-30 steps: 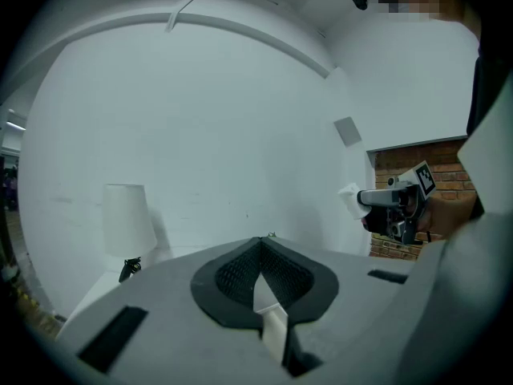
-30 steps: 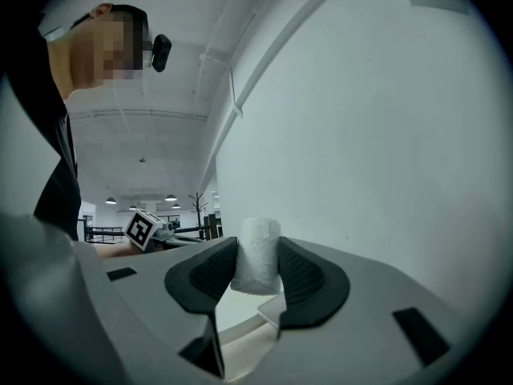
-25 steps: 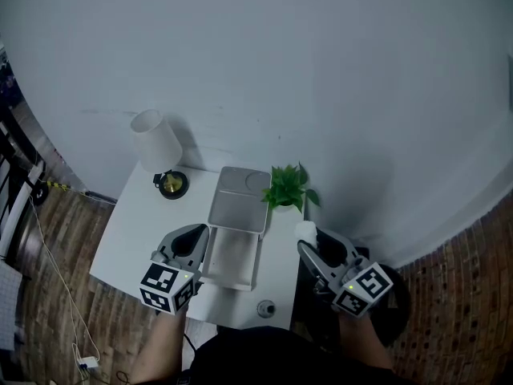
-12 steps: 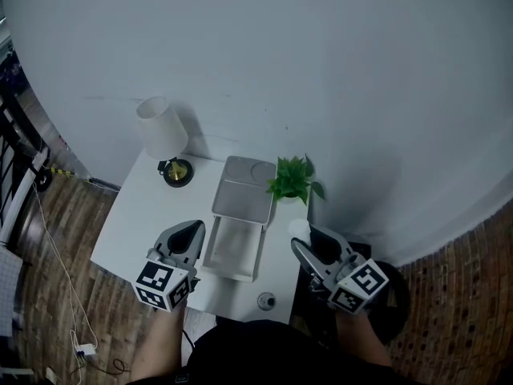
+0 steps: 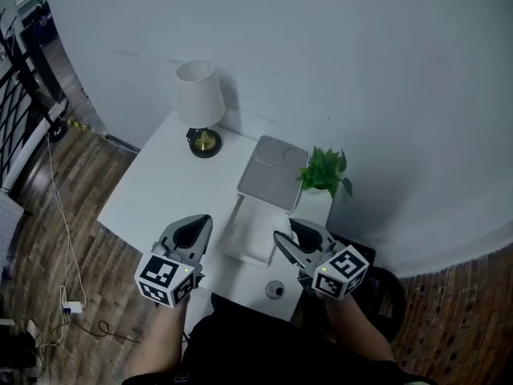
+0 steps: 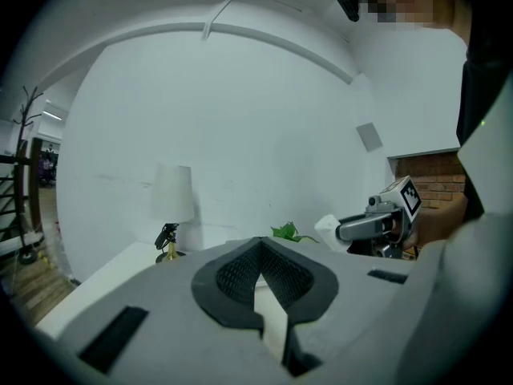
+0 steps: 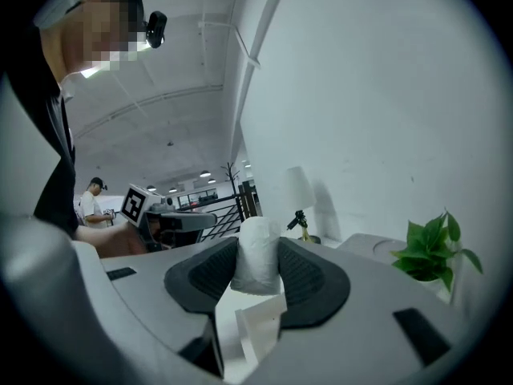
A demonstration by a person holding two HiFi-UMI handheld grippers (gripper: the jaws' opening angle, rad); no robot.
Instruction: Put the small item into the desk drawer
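Note:
A small white wad (image 7: 256, 261) sits between the pads of my right gripper (image 7: 257, 247), which is shut on it. In the head view that right gripper (image 5: 286, 237) hangs at the right edge of the open white drawer (image 5: 243, 253). The drawer is pulled out towards me from under a grey-topped box (image 5: 275, 167) on the white desk (image 5: 160, 195). My left gripper (image 5: 196, 225) is just left of the drawer, its pads meeting at the tips with nothing held. The left gripper view shows the right gripper (image 6: 377, 224) with the wad (image 6: 327, 229) at its tip.
A white-shaded lamp (image 5: 199, 95) on a dark and brass base (image 5: 205, 143) stands at the desk's back. A small green plant (image 5: 325, 171) stands right of the grey box. A small round dark object (image 5: 275, 289) lies near the desk's front edge. Wood floor and a cable (image 5: 64, 255) lie to the left.
The head view has swung, so the desk now sits further right and tilted. My right gripper has moved left with the white wad, up to the drawer's right edge. The left gripper has hardly moved.

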